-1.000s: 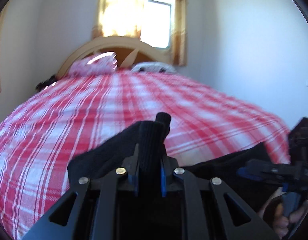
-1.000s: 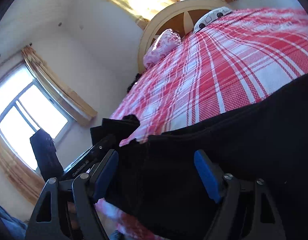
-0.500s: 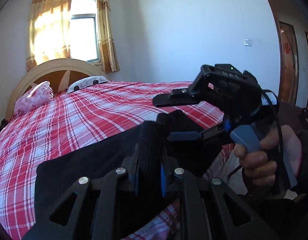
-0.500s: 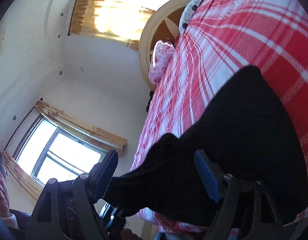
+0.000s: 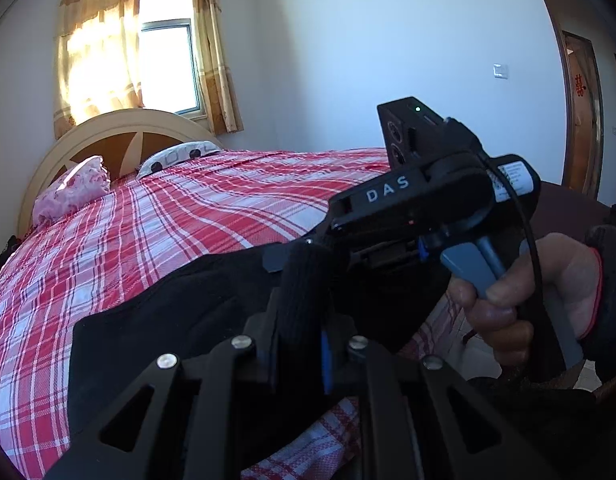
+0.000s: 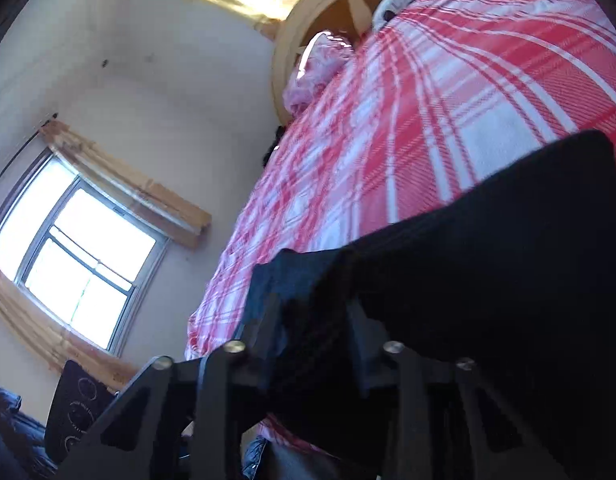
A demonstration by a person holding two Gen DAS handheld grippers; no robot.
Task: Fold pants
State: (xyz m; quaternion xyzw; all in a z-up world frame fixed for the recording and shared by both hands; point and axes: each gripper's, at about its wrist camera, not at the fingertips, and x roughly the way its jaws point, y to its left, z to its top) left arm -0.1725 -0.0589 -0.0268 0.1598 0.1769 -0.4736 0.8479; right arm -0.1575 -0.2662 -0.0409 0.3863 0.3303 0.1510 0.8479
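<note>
Black pants (image 5: 168, 320) lie along the near edge of the bed, with one end lifted. My left gripper (image 5: 302, 320) is shut on a bunched roll of that black cloth. A hand (image 5: 508, 300) holds the right tool's handle (image 5: 468, 264) just to the right, and its fingers reach into the same bunch beside my left jaws. In the right wrist view the pants (image 6: 508, 260) fill the lower right. My right gripper (image 6: 314, 320) is closing, its jaws narrow, with a fold of the cloth pinched between them; the cloth hides its pads.
The bed's red plaid sheet (image 5: 188, 220) stretches away to a rounded headboard (image 5: 120, 132) with a pink pillow (image 5: 72, 192). A curtained window (image 5: 168, 68) is behind it and a door (image 5: 584, 120) is at the far right. A second window (image 6: 76, 256) and a dark cushion (image 6: 76, 400) are beside the bed.
My left gripper swung right with the cloth, bringing the right tool close beside it. The right jaws, wide open before, have narrowed onto a fold of the pants.
</note>
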